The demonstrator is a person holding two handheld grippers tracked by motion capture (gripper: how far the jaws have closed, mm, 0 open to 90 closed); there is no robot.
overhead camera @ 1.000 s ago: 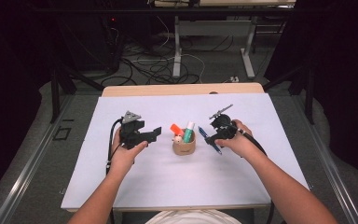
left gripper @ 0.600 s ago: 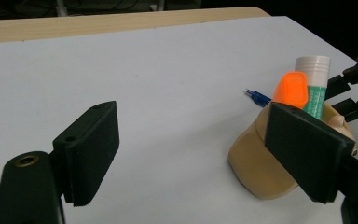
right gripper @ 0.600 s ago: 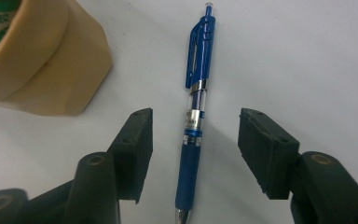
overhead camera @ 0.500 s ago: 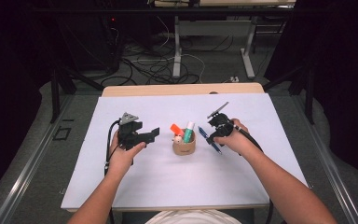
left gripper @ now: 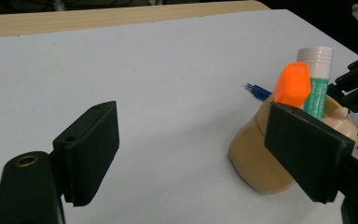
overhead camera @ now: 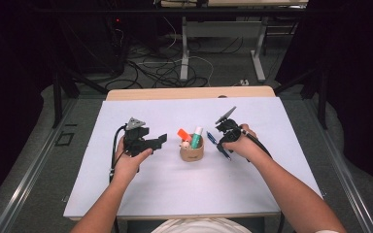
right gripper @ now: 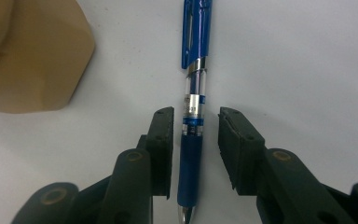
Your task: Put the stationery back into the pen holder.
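A blue pen lies on the white table sheet, just right of a tan cup. My right gripper points down over the pen, one jaw on each side of its barrel. The jaws have just been closing, and a thin gap remains on both sides. In the high view that gripper sits right of the cup. My left gripper hovers left of the cup, jaws wide open and empty. The cup holds an orange highlighter and a green glue stick.
The white sheet covers a wooden table whose bare far edge shows at the back. Beyond it are cables on the floor and table legs. A person's forearms come in from the bottom.
The right hand has edged slightly left toward the cup. The left hand and the cup's contents have not moved.
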